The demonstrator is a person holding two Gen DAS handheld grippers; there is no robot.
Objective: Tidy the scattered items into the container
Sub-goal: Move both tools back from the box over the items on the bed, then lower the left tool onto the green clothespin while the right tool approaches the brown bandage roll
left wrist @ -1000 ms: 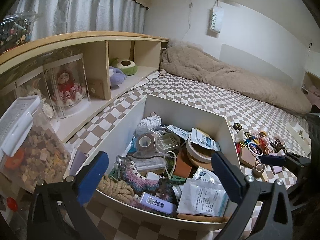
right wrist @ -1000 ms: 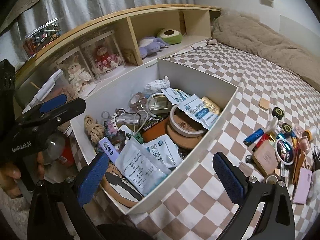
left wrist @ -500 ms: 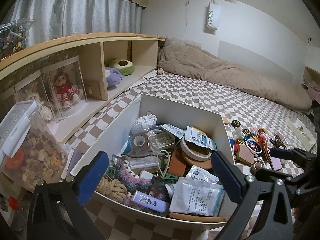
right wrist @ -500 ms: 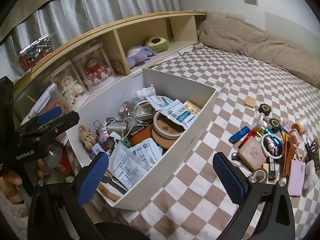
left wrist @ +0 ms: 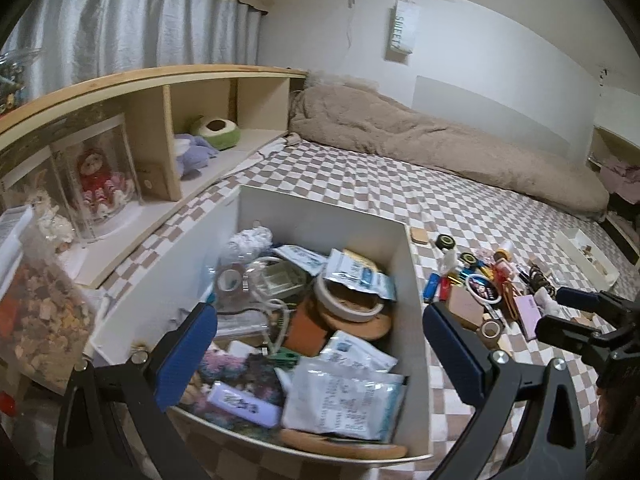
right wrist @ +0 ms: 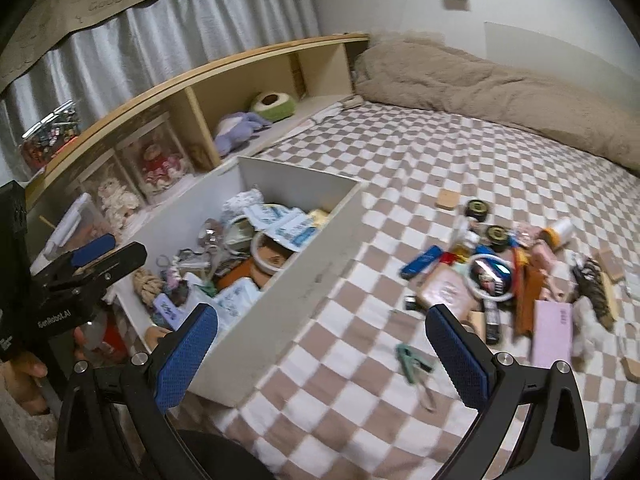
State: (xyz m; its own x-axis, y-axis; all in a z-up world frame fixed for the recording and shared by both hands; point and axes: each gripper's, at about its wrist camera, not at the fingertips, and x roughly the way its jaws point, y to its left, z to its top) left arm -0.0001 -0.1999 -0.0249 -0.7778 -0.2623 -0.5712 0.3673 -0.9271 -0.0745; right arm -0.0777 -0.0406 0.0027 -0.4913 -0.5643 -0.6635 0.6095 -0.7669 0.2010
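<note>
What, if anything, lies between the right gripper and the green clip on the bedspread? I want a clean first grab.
Nothing visible. The right gripper is open and empty, and the green clip lies alone on bare checkered bedspread just ahead of its fingers, apart from the white box.

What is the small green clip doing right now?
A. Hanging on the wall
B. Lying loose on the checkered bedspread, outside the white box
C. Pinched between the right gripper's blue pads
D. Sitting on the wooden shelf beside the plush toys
B: the green clip lies on the checkered bedspread outside the white box, and the right gripper is open and empty.
</note>
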